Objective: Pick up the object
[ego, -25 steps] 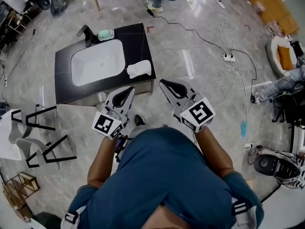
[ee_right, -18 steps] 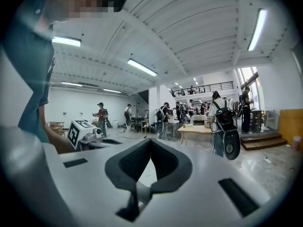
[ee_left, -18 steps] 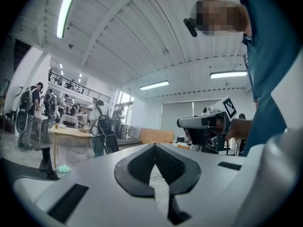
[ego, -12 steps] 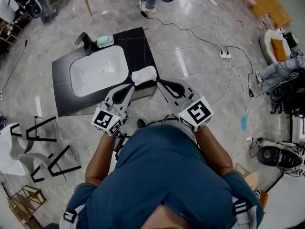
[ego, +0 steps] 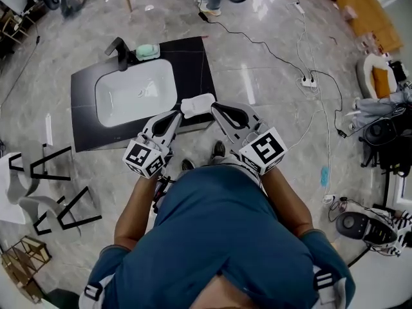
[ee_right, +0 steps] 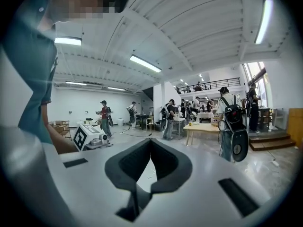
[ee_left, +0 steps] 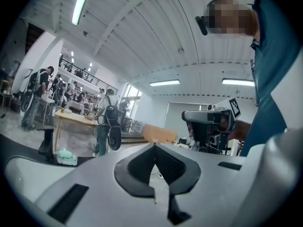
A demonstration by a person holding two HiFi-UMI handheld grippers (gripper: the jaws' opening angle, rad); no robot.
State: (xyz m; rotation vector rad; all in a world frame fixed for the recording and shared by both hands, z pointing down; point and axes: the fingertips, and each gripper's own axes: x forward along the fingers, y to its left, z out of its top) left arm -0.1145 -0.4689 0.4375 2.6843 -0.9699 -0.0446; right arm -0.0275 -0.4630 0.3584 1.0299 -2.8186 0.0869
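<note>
The black tabletop [ego: 193, 63] looks hard and glossy, like polished stone, with a smooth white basin [ego: 135, 95] sunk into it. At its near edge lies the folded white towel [ego: 197, 104], just ahead of my two grippers and between their tips. I judge it light, soft and limp, not fragile. It will sag, so I would pinch across its thick middle. On the left gripper [ego: 176, 114] and the right gripper [ego: 216, 108] the fingers are pressed together, holding nothing.
</note>
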